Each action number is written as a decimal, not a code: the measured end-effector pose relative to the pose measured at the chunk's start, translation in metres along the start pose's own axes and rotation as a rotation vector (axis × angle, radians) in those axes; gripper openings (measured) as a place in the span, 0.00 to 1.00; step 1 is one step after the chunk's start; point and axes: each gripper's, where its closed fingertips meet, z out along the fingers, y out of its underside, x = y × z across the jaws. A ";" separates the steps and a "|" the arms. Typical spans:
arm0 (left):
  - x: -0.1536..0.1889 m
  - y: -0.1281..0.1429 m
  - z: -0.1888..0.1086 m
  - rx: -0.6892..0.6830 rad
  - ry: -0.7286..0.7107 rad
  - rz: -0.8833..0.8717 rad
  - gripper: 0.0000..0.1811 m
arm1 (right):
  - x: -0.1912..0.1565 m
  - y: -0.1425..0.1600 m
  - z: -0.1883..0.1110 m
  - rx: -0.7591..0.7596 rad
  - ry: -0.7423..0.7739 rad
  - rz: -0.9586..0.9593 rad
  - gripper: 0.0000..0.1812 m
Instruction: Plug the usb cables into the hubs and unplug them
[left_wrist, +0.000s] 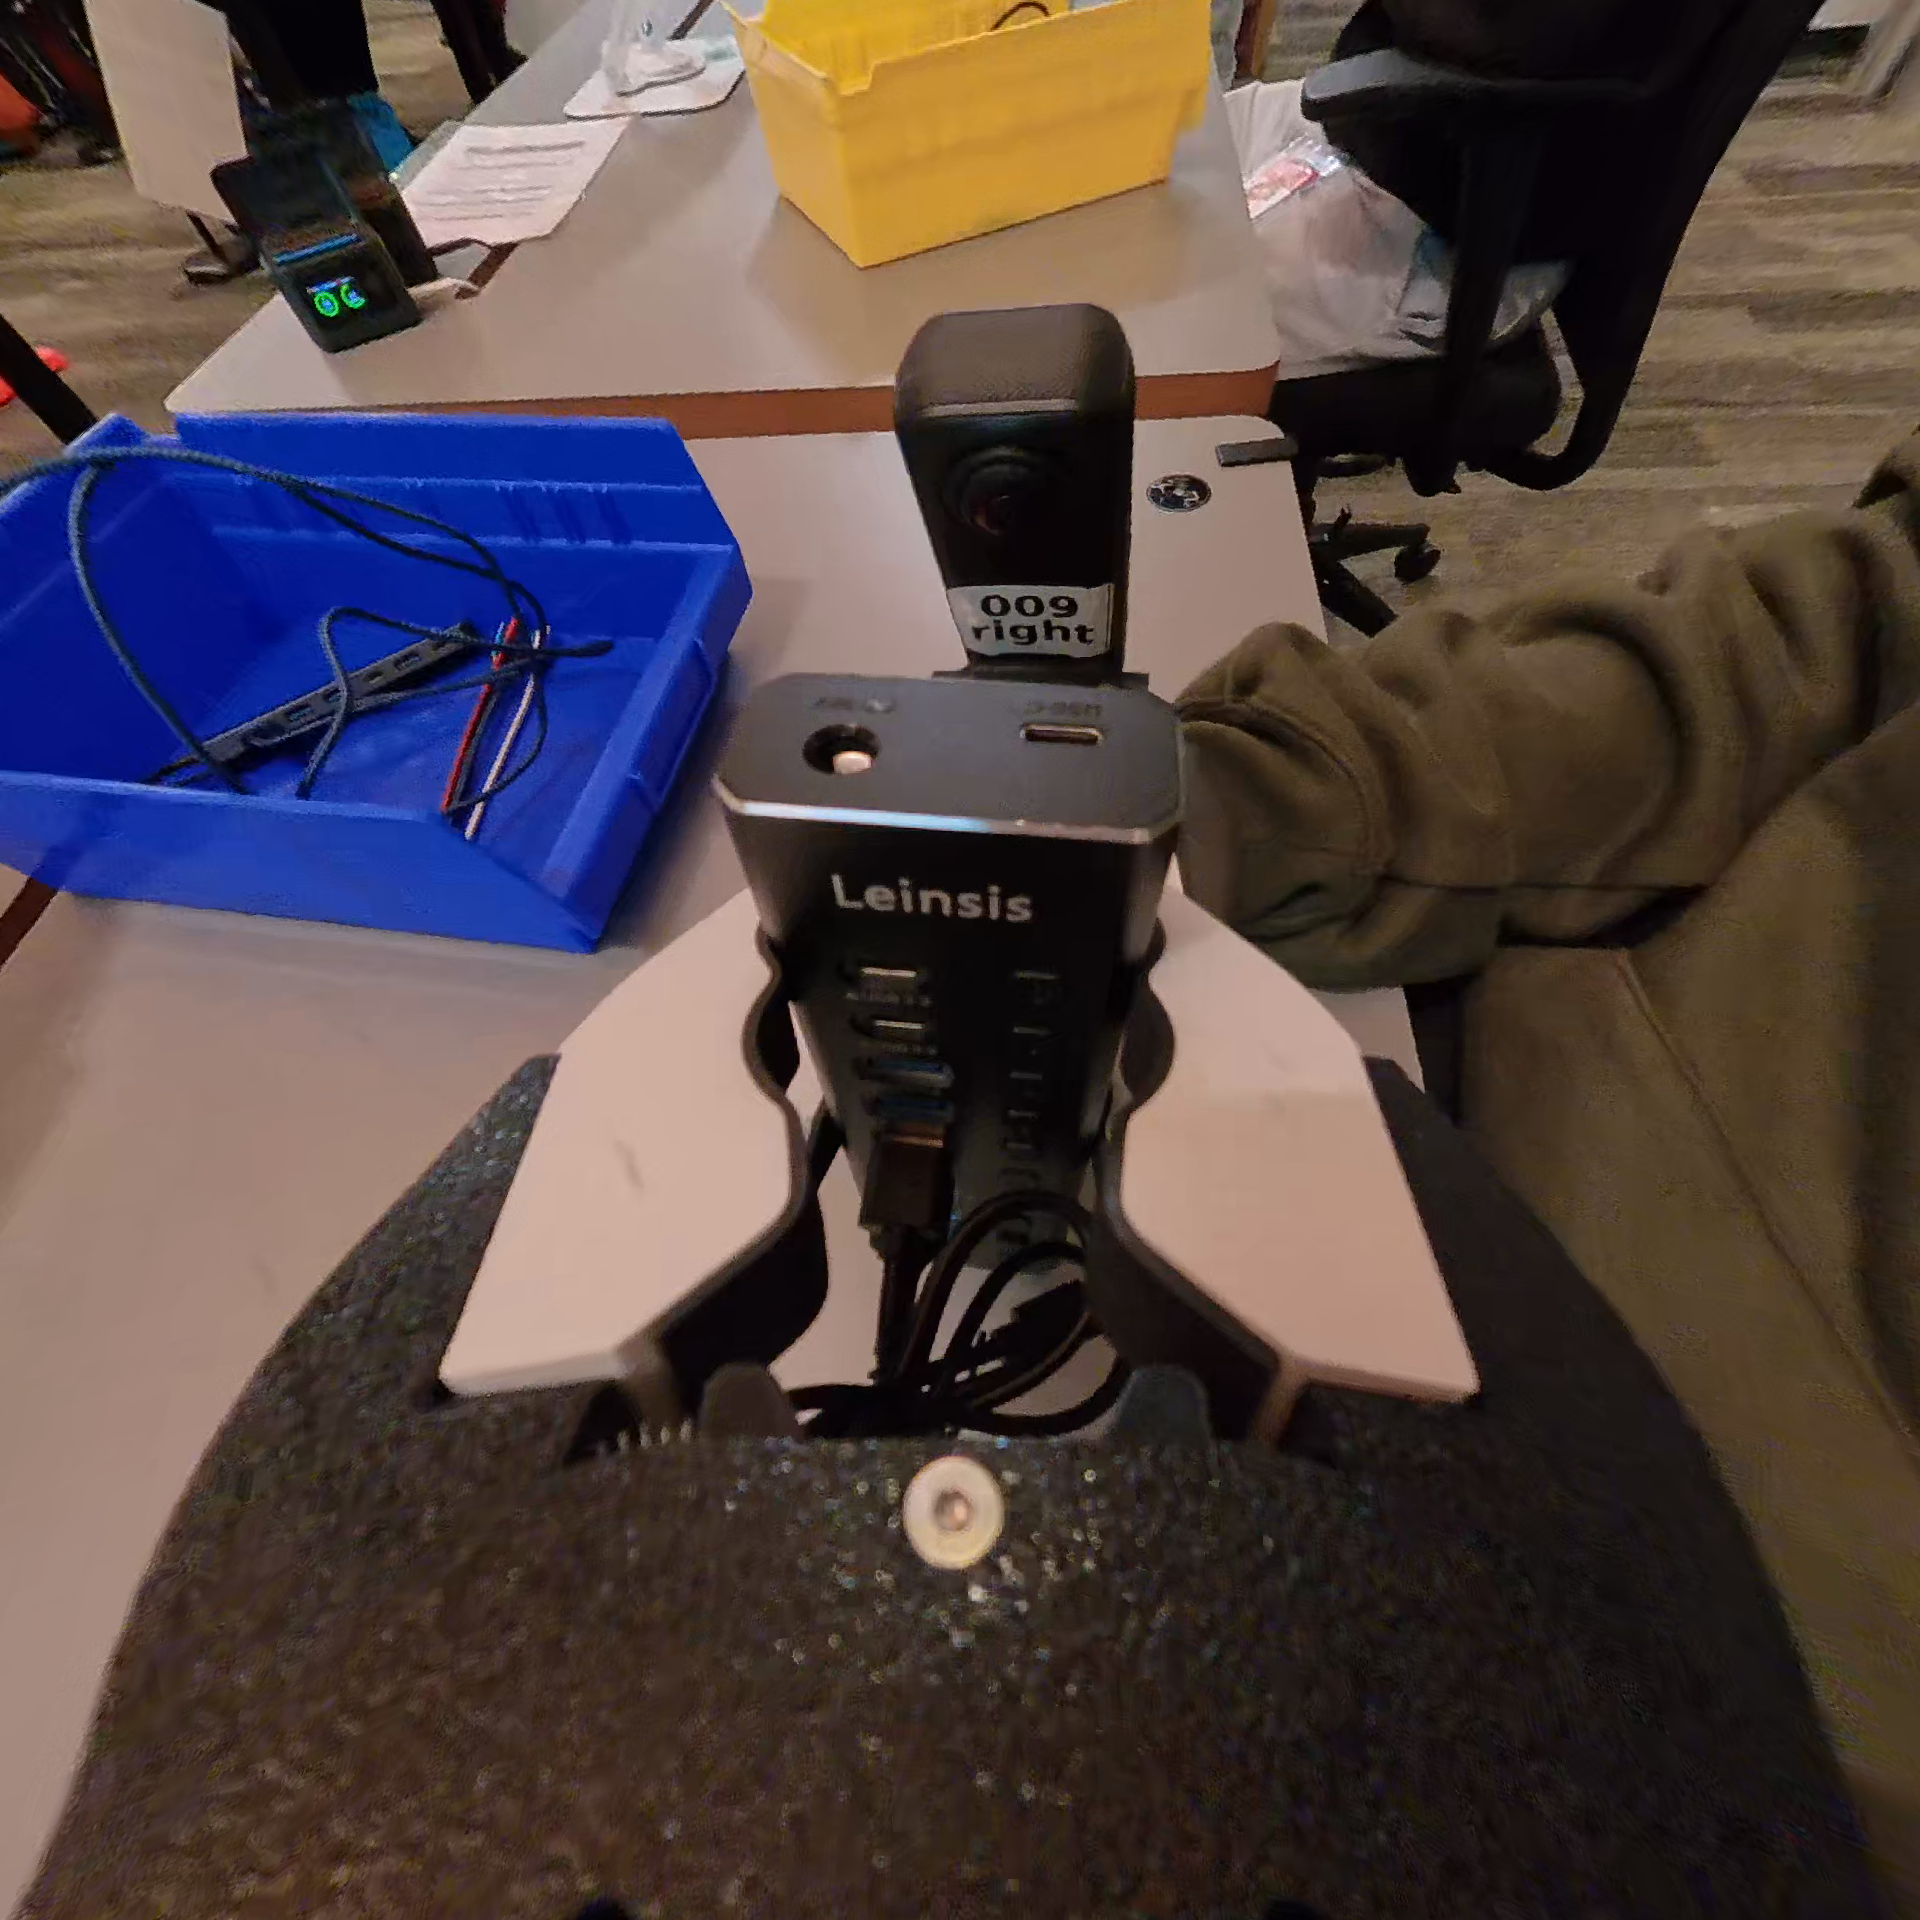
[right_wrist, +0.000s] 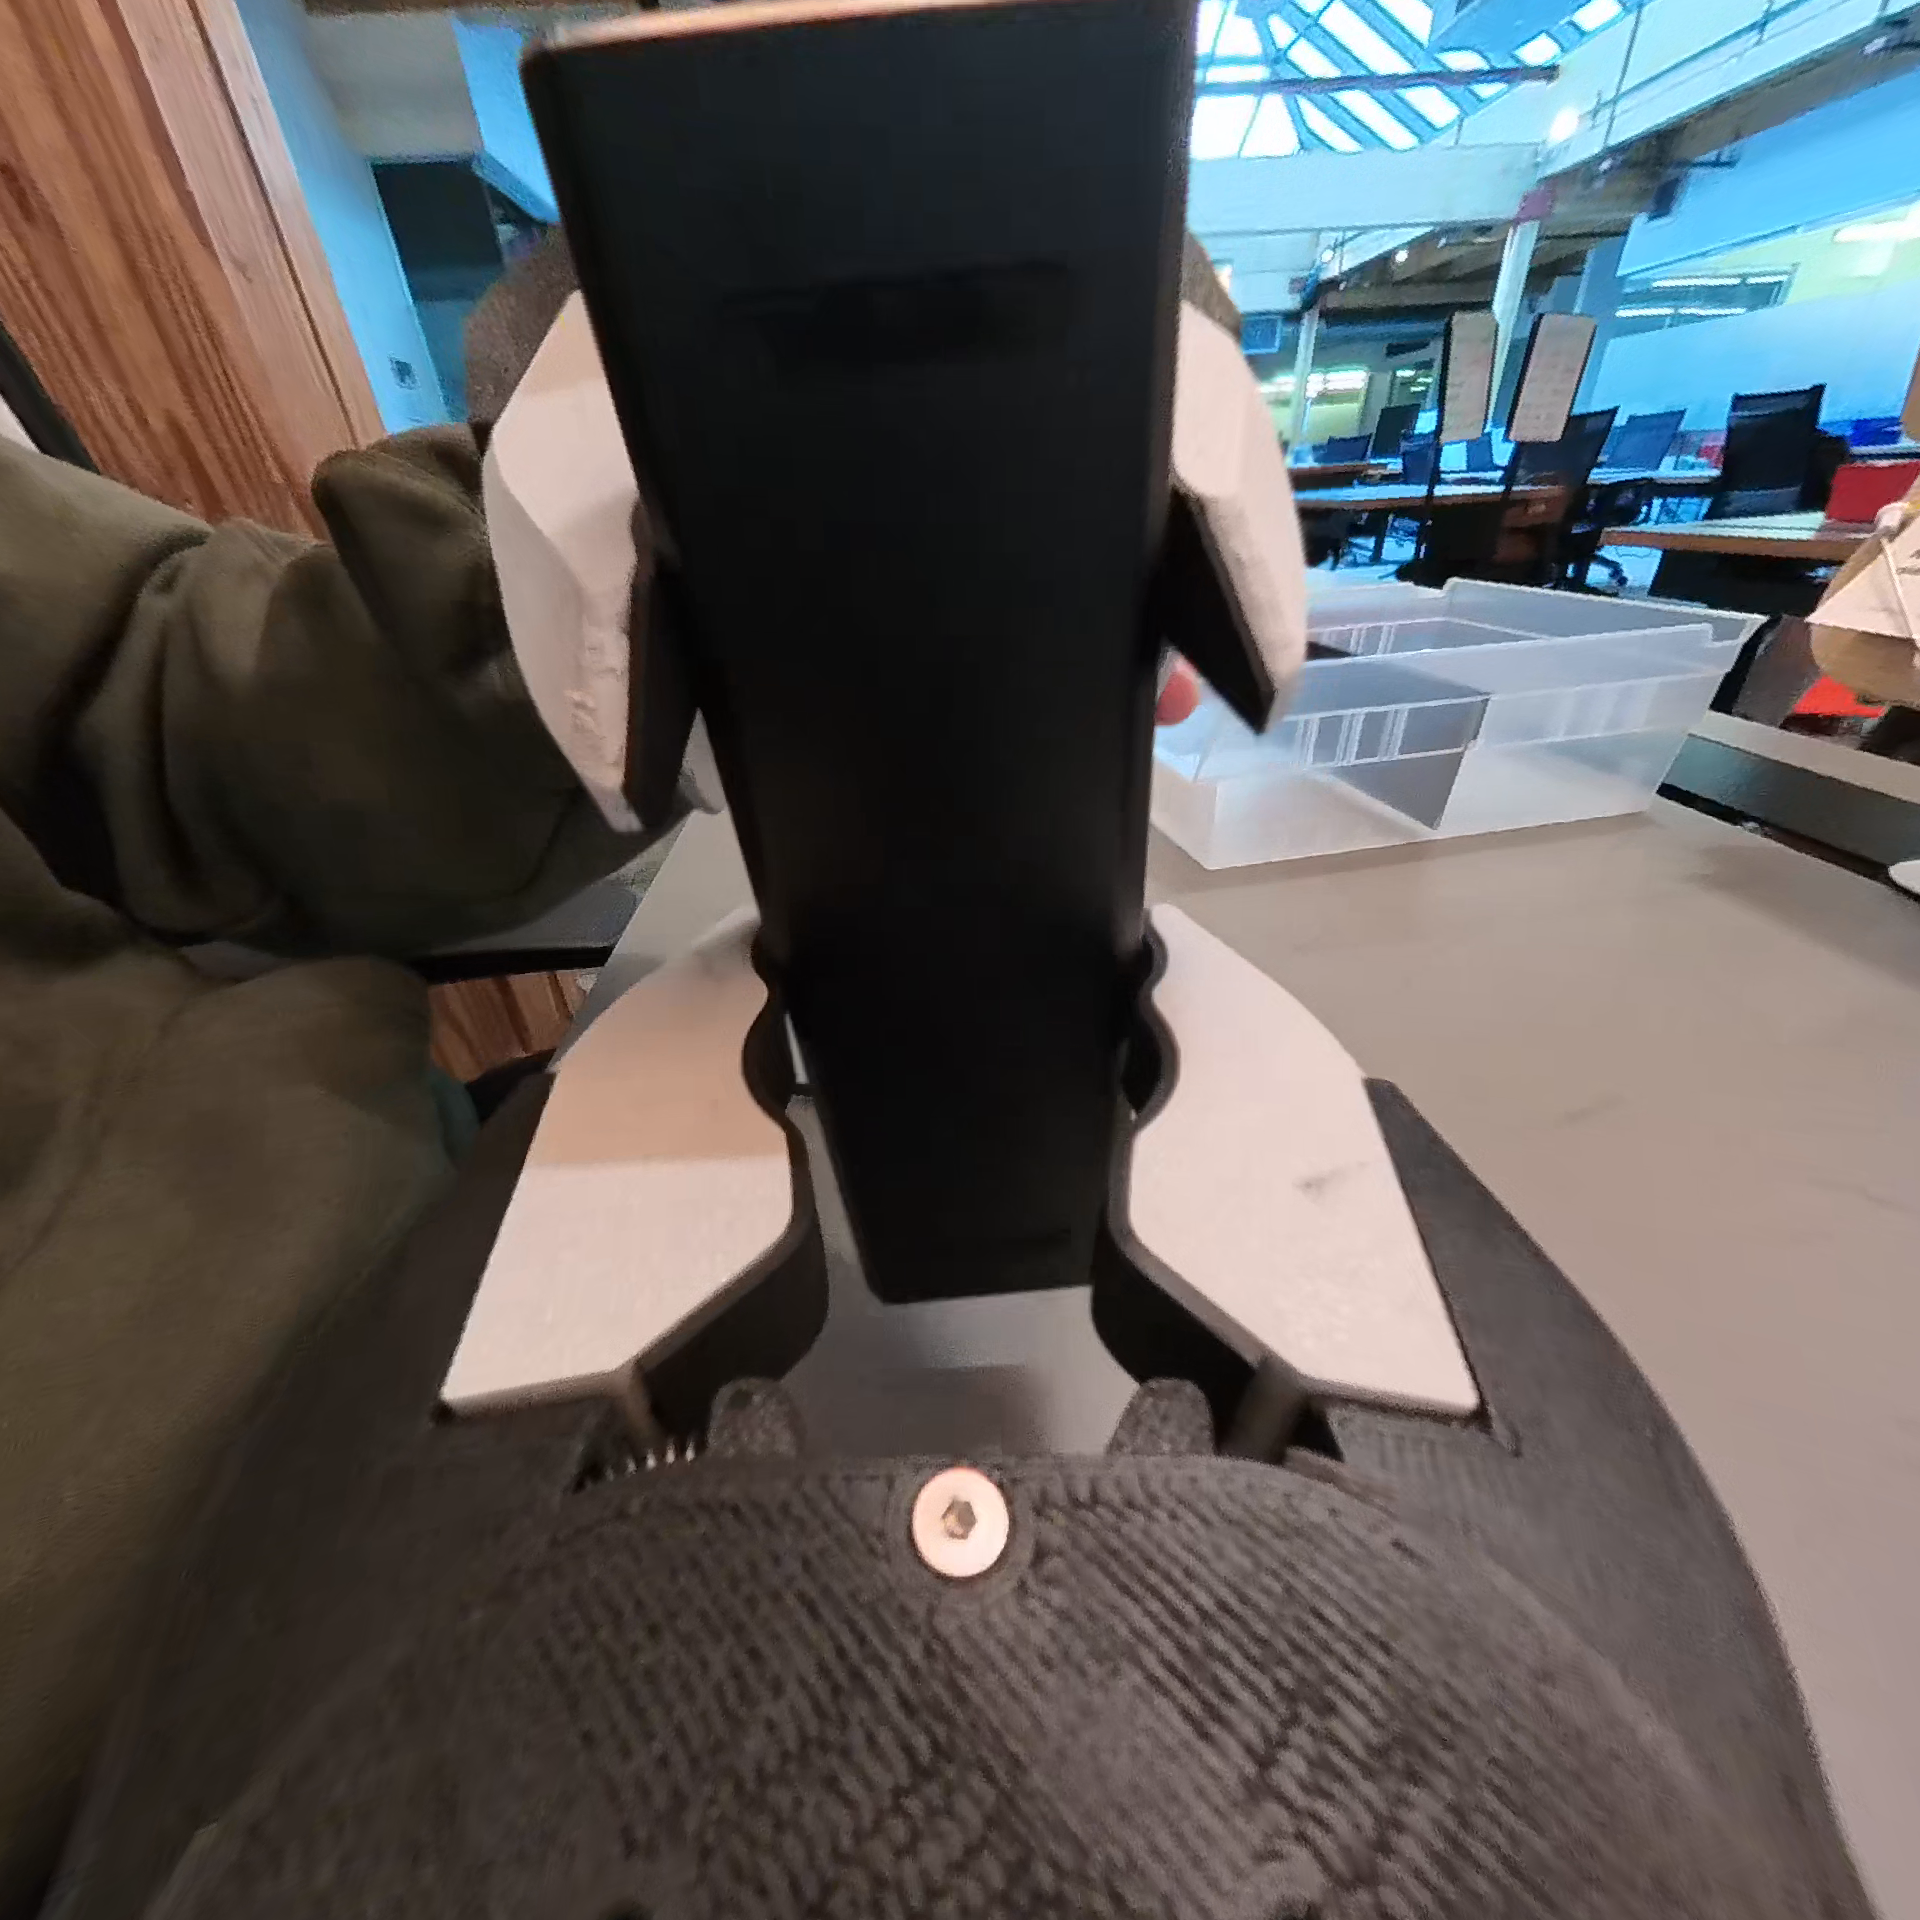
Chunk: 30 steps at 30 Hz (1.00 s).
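A black USB hub (left_wrist: 935, 894) stands upright between both grippers, port side toward the left wrist view. My left gripper (left_wrist: 951, 997) is shut on its sides. A black USB plug (left_wrist: 904, 1174) sits in a lower port, and its thin black cable (left_wrist: 987, 1320) coils below between the fingers. In the right wrist view I see the hub's plain back (right_wrist: 935, 727). My right gripper (right_wrist: 956, 1039) is shut on its lower part. The left gripper's white fingers (right_wrist: 561, 623) clasp the hub higher up. The right gripper's camera (left_wrist: 1013, 488) shows behind the hub.
A blue bin (left_wrist: 644, 852) at the left holds a slim hub (left_wrist: 332, 696) and several cables. A yellow bin (left_wrist: 966, 156) and a charger with a green display (left_wrist: 338, 281) sit on the far table. A clear tray (right_wrist: 1558, 748) is at the right. An olive sleeve (left_wrist: 1507, 779) is close by. The left gripper's tips are roughly 7 centimeters from the right gripper's.
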 end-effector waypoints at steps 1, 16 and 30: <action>-0.001 -0.001 -0.001 -0.008 0.000 0.019 0.33 | 0.000 0.001 0.001 -0.008 0.005 0.000 0.38; 0.005 -0.003 -0.011 -0.030 0.069 0.064 0.33 | 0.001 0.013 0.008 -0.103 0.046 -0.041 0.33; 0.015 0.022 -0.112 -0.022 -0.141 0.132 0.28 | 0.012 0.012 -0.011 -0.109 0.062 -0.036 0.34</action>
